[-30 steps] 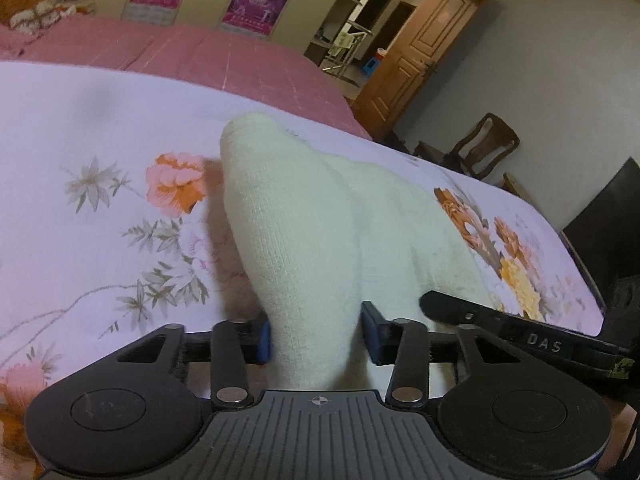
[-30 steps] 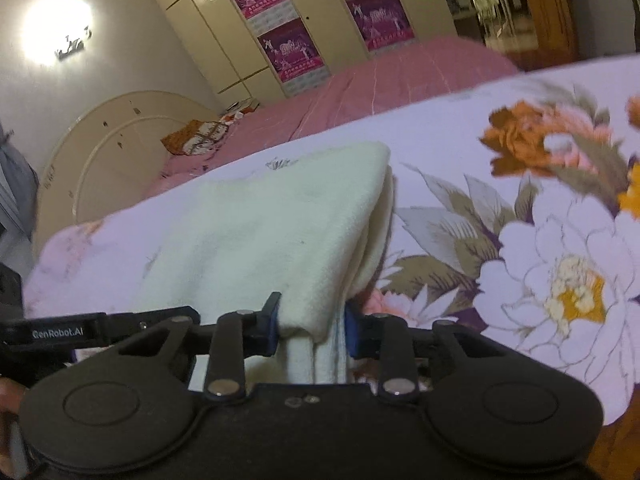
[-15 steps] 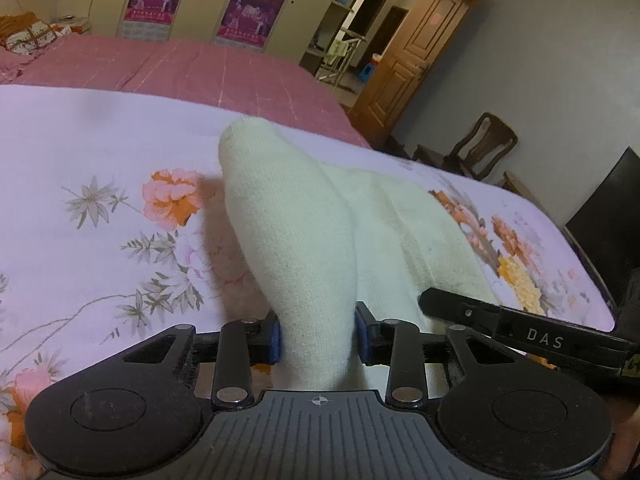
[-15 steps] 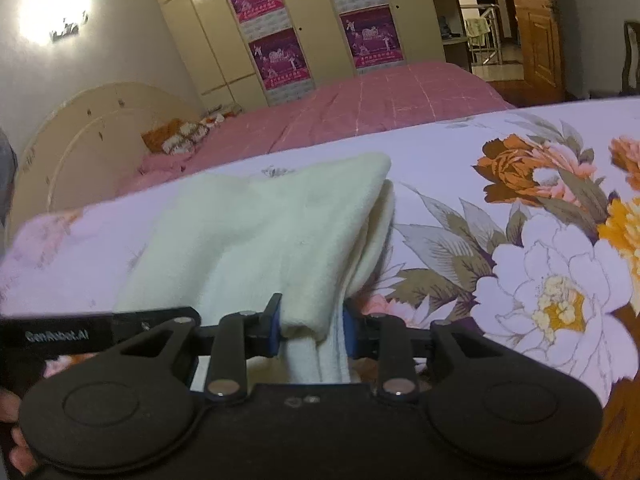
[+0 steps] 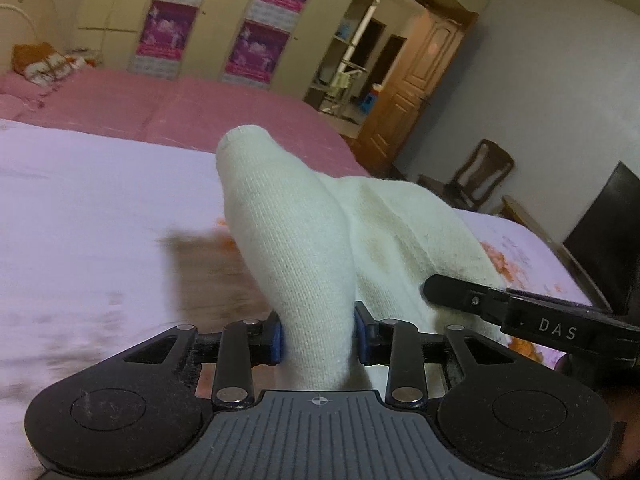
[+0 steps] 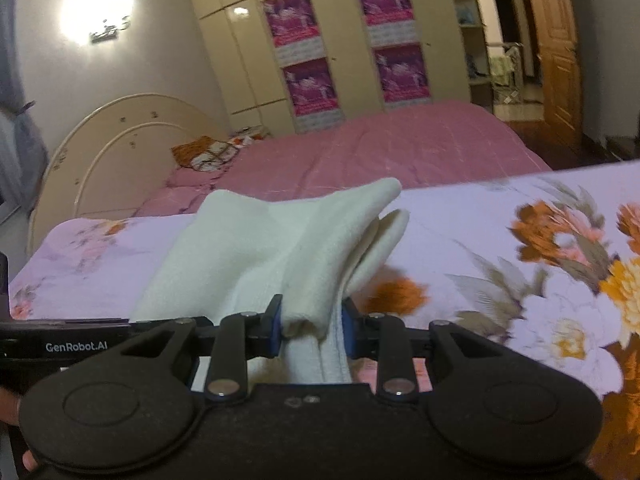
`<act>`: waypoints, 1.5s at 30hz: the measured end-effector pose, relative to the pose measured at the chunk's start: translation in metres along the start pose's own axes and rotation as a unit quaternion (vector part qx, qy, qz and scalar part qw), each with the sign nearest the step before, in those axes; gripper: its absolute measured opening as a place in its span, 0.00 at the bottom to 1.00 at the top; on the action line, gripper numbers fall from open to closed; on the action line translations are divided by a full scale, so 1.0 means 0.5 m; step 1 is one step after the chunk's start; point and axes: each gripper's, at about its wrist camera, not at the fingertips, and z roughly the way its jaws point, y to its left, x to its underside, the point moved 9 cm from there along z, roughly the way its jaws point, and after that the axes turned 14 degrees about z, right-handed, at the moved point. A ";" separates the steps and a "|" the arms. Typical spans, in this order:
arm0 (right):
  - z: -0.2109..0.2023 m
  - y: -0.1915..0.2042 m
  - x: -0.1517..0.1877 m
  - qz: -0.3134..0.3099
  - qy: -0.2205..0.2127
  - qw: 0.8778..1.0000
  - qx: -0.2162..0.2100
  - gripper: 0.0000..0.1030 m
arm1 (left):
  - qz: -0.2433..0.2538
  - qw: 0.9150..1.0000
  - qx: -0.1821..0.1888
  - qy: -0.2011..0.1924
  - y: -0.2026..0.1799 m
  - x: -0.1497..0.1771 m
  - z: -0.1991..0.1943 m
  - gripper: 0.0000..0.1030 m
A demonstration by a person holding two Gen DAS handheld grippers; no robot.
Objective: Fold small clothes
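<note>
A small cream knitted garment [image 5: 304, 248] is held between both grippers above the lilac floral sheet [image 5: 80, 208]. My left gripper [image 5: 319, 338] is shut on one end of it; the cloth bunches up and stands forward from the jaws. My right gripper [image 6: 312, 330] is shut on the other end of the cream garment [image 6: 280, 248], whose folded layers fan out ahead. The right gripper's arm marked DAS [image 5: 532, 320] shows at the right of the left wrist view. The left gripper's arm [image 6: 76, 344] shows at the left of the right wrist view.
The floral sheet [image 6: 520, 272] lies under the garment. A pink bedspread [image 6: 380, 152] lies beyond, with a cream headboard [image 6: 120, 140] and a wardrobe with posters [image 6: 340, 48]. A wooden chair [image 5: 484, 176], a wooden door [image 5: 420, 80] and a dark screen [image 5: 608, 232] stand at the right.
Both grippers have risen with the garment, lifting it off the sheet. The view tilts up, showing more of the room. Both stay shut on the cloth.
</note>
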 end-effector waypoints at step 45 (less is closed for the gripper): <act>0.069 0.314 0.240 -0.042 0.047 0.996 -0.055 0.08 | 0.001 0.990 -0.140 -0.005 0.214 0.181 -0.258 0.40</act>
